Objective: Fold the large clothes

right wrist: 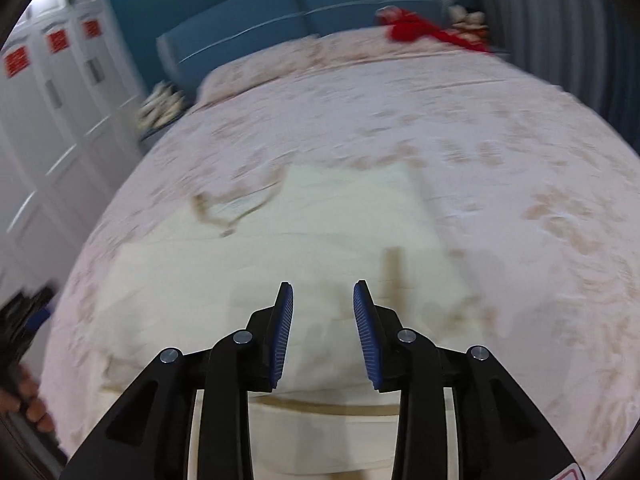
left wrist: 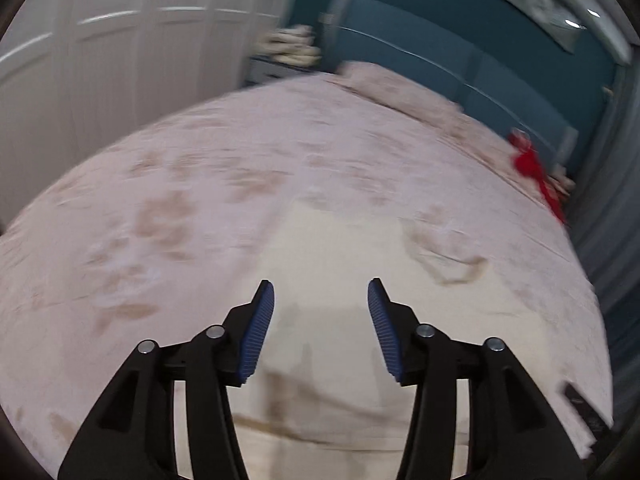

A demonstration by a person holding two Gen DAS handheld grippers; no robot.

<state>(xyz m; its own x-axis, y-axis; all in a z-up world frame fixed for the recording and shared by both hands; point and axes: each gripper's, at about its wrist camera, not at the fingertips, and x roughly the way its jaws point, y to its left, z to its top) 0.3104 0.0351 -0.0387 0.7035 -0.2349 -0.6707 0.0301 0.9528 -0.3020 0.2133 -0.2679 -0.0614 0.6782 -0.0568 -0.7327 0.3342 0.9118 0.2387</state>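
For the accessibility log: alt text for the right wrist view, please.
The right hand-held gripper hangs open and empty above a cream garment lying flat on a floral bedspread. A teal headboard and a red item lie beyond; the picture is motion-blurred.

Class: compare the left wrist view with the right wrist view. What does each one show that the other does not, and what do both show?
Left wrist view only: the left gripper, jaws open and empty, and a dark object at the bed's right edge.

Right wrist view only: the right gripper, also open and empty, red labels on the white doors, and a hand at the left edge.

Both: the bed, the cream garment lying on it, the red cloth and the blue headboard.
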